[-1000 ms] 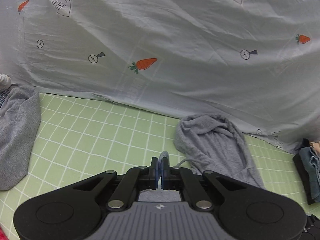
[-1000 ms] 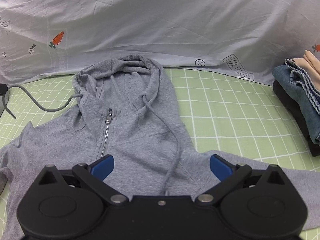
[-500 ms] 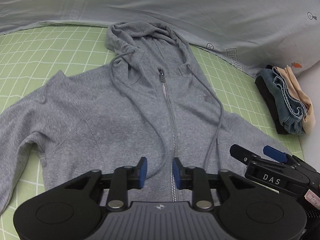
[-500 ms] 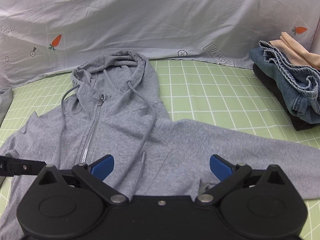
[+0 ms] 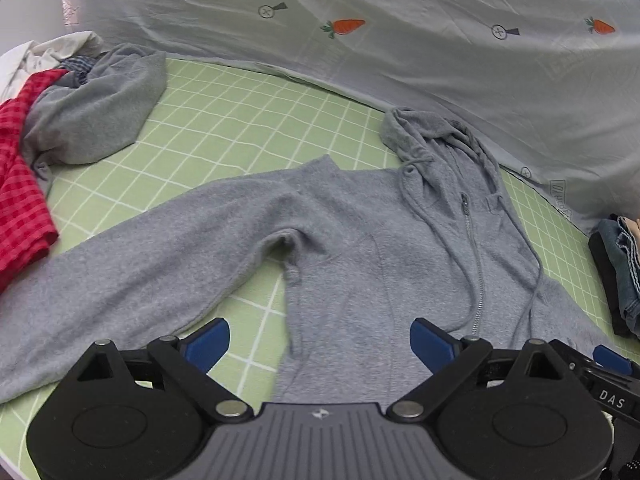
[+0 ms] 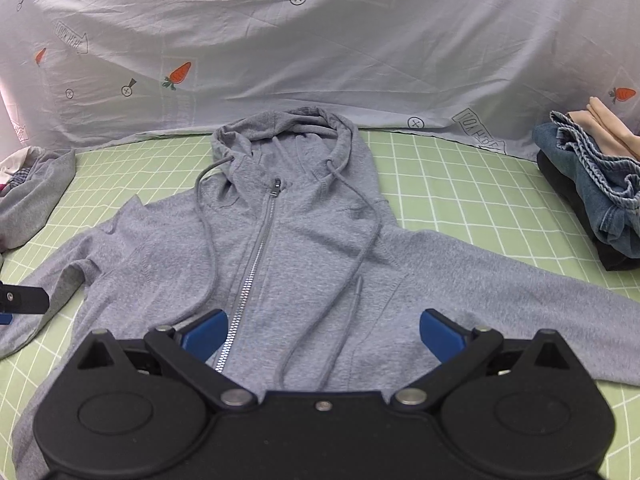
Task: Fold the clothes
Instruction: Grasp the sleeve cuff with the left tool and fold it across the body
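Note:
A grey zip hoodie (image 5: 352, 240) (image 6: 304, 248) lies face up on the green checked mat, hood toward the back, both sleeves spread out sideways. My left gripper (image 5: 320, 340) hovers over the hoodie's side near the armpit of the sleeve on the left; its jaws are opening wide and grip nothing. Over the lower chest, astride the zip, my right gripper (image 6: 324, 332) stands open with nothing pinched. The right gripper's tip shows at the left wrist view's lower right.
A heap of unfolded clothes, a grey garment (image 5: 100, 112) and a red checked one (image 5: 20, 184), lies at the mat's left. A folded stack with denim (image 6: 588, 188) sits at the right. A pale printed sheet (image 6: 320, 40) hangs behind.
The left gripper let go of the thin grey thing it pinched, opened wide and swung left from the hood to the sleeve. The right gripper drew back, showing more of the hoodie.

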`<act>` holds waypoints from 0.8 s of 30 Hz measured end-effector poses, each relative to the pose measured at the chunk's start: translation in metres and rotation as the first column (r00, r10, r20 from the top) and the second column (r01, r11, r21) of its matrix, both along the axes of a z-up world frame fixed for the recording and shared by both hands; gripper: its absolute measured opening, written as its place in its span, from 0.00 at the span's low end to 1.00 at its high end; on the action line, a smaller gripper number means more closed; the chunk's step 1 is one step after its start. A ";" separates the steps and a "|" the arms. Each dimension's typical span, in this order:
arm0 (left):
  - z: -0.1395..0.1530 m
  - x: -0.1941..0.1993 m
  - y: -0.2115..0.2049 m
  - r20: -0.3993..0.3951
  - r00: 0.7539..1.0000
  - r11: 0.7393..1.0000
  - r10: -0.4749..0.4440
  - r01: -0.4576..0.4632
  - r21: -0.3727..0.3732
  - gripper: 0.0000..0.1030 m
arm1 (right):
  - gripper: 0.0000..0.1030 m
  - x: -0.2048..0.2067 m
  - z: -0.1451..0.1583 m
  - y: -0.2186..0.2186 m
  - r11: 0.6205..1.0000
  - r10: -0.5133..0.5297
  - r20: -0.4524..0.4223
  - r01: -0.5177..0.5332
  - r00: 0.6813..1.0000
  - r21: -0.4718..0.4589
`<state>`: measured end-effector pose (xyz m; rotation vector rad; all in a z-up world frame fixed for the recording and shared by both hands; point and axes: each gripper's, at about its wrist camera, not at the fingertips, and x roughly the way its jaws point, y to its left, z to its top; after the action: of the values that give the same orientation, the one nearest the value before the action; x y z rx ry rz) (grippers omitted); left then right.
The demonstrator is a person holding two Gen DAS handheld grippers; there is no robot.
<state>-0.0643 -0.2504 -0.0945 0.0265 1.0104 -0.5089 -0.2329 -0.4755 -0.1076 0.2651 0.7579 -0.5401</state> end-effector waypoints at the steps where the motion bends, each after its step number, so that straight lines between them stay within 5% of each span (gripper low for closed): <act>1: -0.001 0.003 0.015 0.004 1.000 0.999 0.031 -0.031 0.017 0.94 | 1.00 0.001 0.001 0.009 1.000 0.008 -0.003 -0.008 1.000 -0.004; 10: -0.010 0.034 0.152 -0.004 0.965 0.960 0.264 -0.262 0.098 0.94 | 1.00 0.021 0.001 0.088 0.999 0.037 -0.036 -0.037 0.999 -0.003; 17: -0.036 0.056 0.205 0.003 0.974 0.959 0.228 -0.225 0.170 0.94 | 1.00 0.038 -0.011 0.152 0.999 0.049 -0.068 -0.050 0.996 -0.008; 24: -0.057 0.067 0.207 -0.019 0.993 0.980 0.114 -0.110 0.167 0.92 | 1.00 0.039 -0.018 0.185 1.000 0.009 -0.107 -0.011 0.994 -0.013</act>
<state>0.0024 -0.0434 -0.1519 0.1105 1.0736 -0.3221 -0.1942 -0.2908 -0.1258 0.2206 0.8587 -0.5534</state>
